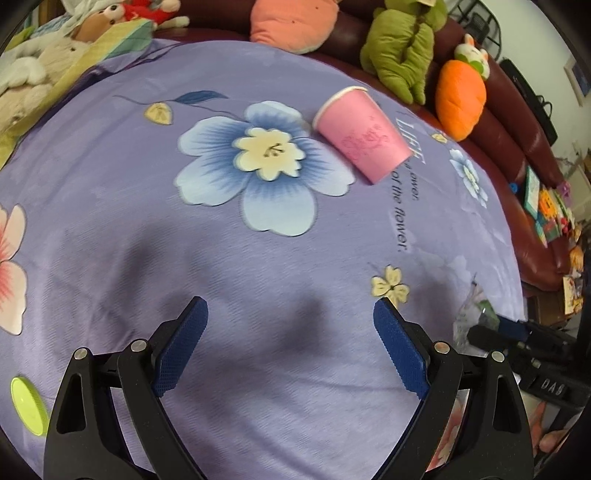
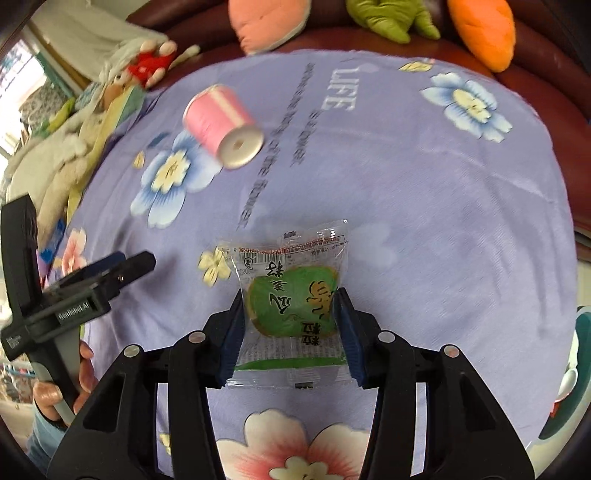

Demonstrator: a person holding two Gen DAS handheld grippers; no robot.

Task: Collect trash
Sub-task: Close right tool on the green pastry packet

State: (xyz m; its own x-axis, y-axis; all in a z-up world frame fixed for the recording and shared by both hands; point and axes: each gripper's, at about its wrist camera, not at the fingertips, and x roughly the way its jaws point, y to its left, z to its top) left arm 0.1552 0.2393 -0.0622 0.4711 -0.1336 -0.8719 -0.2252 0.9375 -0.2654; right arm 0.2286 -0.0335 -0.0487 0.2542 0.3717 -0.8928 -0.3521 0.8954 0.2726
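Note:
A pink paper cup point(image 1: 362, 134) lies on its side on the purple flowered cloth point(image 1: 258, 258); it also shows in the right wrist view point(image 2: 223, 123). My left gripper point(image 1: 290, 321) is open and empty, well short of the cup. My right gripper point(image 2: 291, 306) is shut on a clear snack wrapper with a green label point(image 2: 291, 295), its pads pressing both sides. In the left wrist view the right gripper point(image 1: 513, 328) and the wrapper point(image 1: 472, 314) show at the right edge. The left gripper point(image 2: 122, 266) shows at the left of the right wrist view.
A lime green lid point(image 1: 27, 404) lies at the cloth's near left. Plush toys, a pink cushion point(image 1: 291, 22), a green one point(image 1: 402, 48) and an orange carrot point(image 1: 460, 99) sit on the dark red sofa behind. A white-and-teal object point(image 2: 569, 376) is at the right edge.

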